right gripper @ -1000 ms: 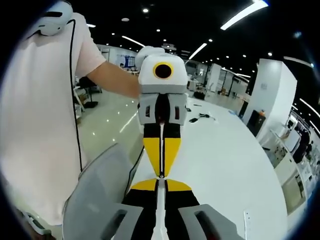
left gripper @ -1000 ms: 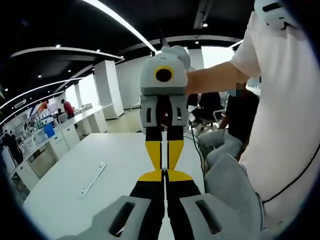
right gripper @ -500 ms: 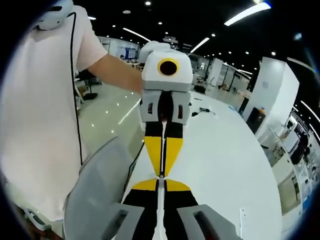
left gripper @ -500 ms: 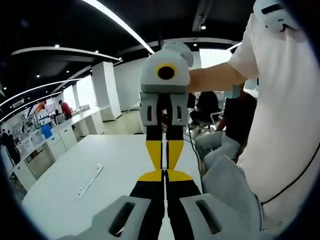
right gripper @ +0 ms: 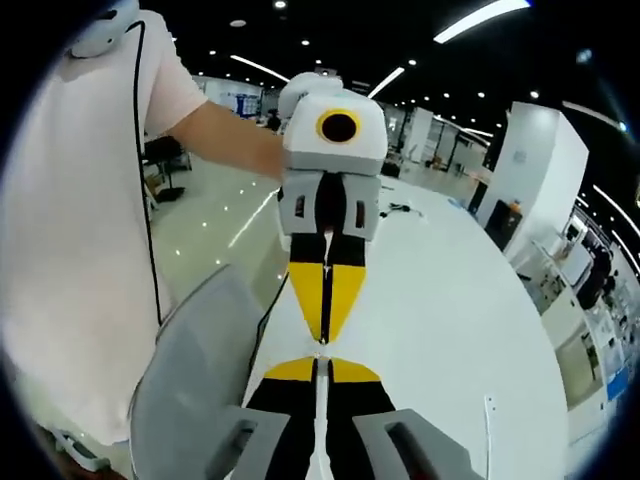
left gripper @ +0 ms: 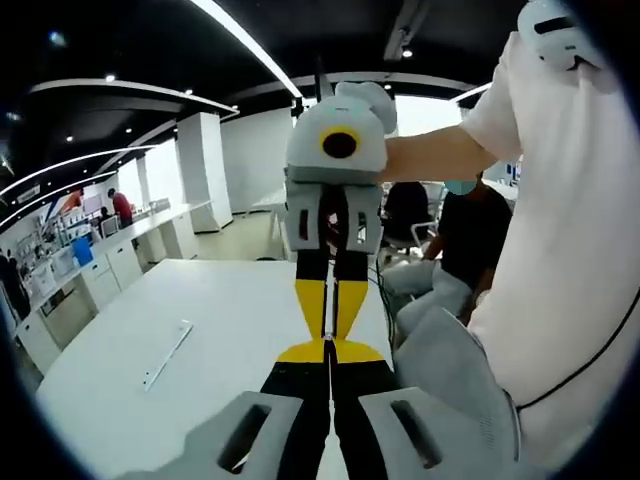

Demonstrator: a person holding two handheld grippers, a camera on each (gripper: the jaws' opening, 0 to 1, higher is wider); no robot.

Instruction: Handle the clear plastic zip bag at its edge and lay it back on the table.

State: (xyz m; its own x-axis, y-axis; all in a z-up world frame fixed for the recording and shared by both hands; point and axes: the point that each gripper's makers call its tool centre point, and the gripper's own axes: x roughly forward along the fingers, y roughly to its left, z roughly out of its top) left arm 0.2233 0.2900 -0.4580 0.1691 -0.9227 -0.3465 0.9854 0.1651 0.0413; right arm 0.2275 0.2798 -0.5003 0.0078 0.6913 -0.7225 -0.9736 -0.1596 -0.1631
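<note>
My two grippers meet tip to tip above the white table point(left gripper: 200, 330). In the left gripper view, my left gripper point(left gripper: 328, 350) rises from the bottom with its black and yellow jaws pressed together, and the right gripper point(left gripper: 328, 322) points down at it, also shut. The right gripper view mirrors this: my right gripper point(right gripper: 322, 366) is shut at the bottom and the left gripper point(right gripper: 323, 328) faces it. I cannot make out any clear bag between the jaws. A thin pale strip point(left gripper: 166, 354) lies flat on the table, seen again as a strip point(right gripper: 489, 409) at the lower right.
A person in a white shirt point(left gripper: 570, 250) holds both grippers, close by a grey chair back point(left gripper: 455, 390), also visible as chair back point(right gripper: 195, 370). A seated person point(left gripper: 465, 235) is behind. White desks point(left gripper: 110, 270) and pillars line the far side.
Both views have drifted and tilted slightly with the hands. The grippers stay shut and tip to tip.
</note>
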